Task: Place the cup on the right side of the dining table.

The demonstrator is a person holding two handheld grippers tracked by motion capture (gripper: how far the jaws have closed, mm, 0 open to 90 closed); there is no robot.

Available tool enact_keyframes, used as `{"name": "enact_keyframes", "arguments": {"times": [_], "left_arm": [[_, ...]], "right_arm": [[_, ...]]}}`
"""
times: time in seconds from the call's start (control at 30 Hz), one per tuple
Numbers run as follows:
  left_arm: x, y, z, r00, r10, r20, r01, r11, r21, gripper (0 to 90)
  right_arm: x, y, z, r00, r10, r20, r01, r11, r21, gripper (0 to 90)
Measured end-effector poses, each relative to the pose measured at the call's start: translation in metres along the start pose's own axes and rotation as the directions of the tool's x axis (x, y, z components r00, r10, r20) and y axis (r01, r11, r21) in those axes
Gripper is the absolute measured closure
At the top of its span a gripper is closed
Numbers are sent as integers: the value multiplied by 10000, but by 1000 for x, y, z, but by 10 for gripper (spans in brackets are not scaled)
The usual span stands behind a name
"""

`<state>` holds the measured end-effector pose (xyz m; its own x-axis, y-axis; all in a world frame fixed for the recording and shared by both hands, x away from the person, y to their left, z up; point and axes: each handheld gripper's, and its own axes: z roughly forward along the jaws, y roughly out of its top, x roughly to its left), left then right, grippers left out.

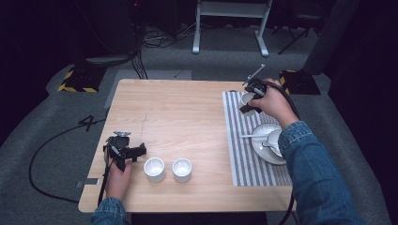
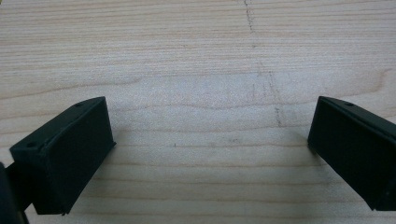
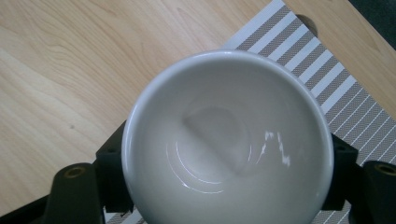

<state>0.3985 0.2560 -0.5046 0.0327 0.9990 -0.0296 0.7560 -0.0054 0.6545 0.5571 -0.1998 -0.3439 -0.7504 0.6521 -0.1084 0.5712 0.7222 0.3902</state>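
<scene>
At the table's near left edge, the left gripper (image 1: 126, 152) rested with jaws wide apart, gripping nothing, bare light wooden tabletop (image 2: 201, 70) ahead. Just right stood two small white ceramic cups (image 1: 154, 168). Farther right, over the grey striped placemat's (image 1: 244, 159) far corner, the right gripper (image 1: 249, 101) clamped a white ceramic cup (image 3: 229, 140).

One marking is showing: a figure on the floor.
A dark "4" (image 1: 89, 122) is lying on the grey carpet at about nine o'clock from the table (image 1: 187, 101), just off its left edge, seemingly laid out in tape. Nothing readable is appearing on the cups, the striped mat, the plate or either gripper, and the two gripper views are carrying no lettering.
</scene>
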Motion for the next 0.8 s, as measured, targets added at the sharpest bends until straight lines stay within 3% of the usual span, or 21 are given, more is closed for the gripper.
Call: {"name": "enact_keyframes", "arguments": {"times": [0.13, 0.53, 0.8], "left_arm": [[0, 0, 0, 10000, -3, 0, 3, 10000, -3, 2], [0, 0, 0, 10000, -3, 4, 3, 10000, -4, 2], [0, 0, 0, 10000, -4, 4, 4, 10000, -2, 2]], "right_arm": [[-12, -3, 13, 9997, 6, 245, -9, 9999, 127, 270], [-41, -26, 50, 9973, 684, 252, -697, 9960, 554, 269], [-47, -34, 69, 9964, 815, 226, -828, 9944, 649, 269]]}}
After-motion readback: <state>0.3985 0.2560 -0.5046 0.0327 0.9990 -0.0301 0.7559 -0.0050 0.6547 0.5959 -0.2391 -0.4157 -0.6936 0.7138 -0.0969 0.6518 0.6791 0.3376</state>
